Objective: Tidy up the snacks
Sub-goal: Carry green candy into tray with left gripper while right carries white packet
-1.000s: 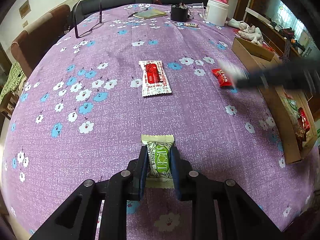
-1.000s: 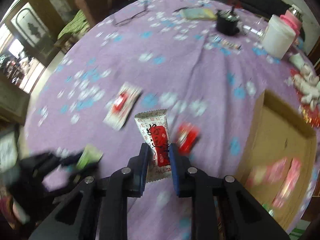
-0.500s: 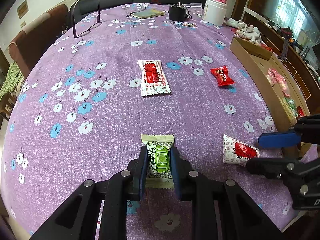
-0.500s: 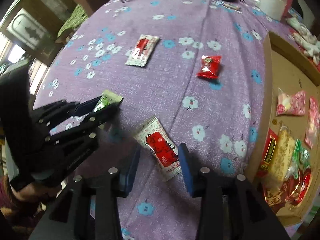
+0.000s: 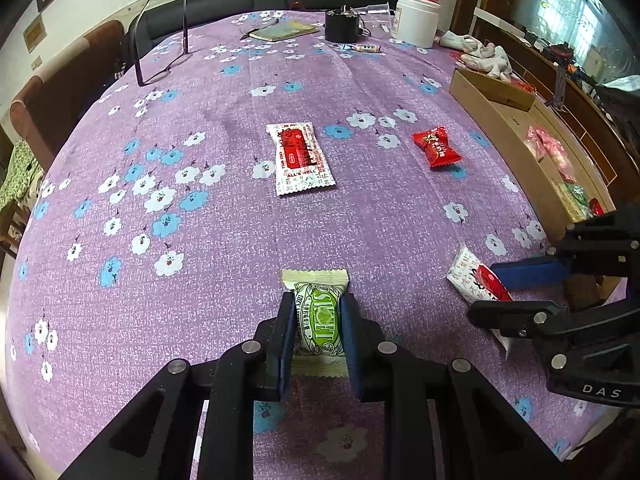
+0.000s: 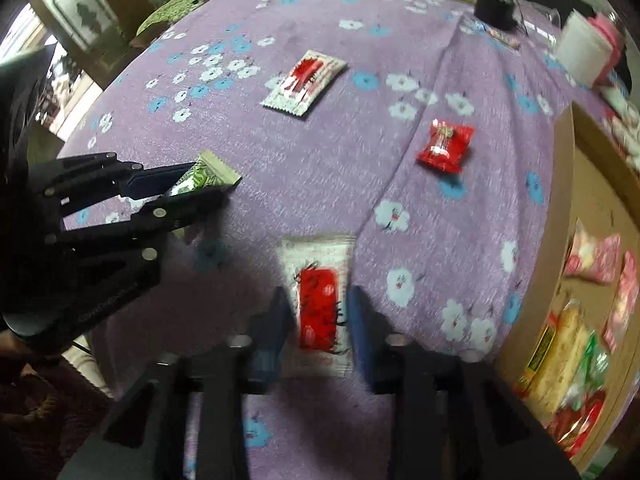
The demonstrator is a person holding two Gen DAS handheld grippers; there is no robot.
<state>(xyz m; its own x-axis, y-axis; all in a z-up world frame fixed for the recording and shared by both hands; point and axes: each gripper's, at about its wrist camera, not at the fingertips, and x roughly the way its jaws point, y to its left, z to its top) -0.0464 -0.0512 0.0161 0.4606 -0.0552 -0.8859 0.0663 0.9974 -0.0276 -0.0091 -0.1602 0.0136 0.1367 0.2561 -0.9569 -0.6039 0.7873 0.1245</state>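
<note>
My left gripper (image 5: 318,297) is shut on a green snack packet (image 5: 320,320) that lies on the purple flowered tablecloth (image 5: 224,240) near the front edge. To its right, a white packet with a red label (image 6: 316,268) lies flat on the cloth. My right gripper (image 6: 318,295) straddles it with its jaws closing; the pads stand at its sides and the wrapper looks unsqueezed. Farther back lie a long white-and-red packet (image 5: 302,158) and a small red packet (image 5: 436,147). The cardboard box (image 5: 504,132) on the right holds several snacks.
At the far end of the table stand a white jar (image 5: 416,20) and a black cup (image 5: 342,24), with a notebook (image 5: 284,31), folded glasses (image 5: 164,52) and white cloths (image 5: 484,58) nearby. The table's front edge runs close below both grippers.
The right gripper came down towards the front of the table, let the white-and-red packet down onto the cloth, spread its jaws and has narrowed them around it again. The left gripper stayed still.
</note>
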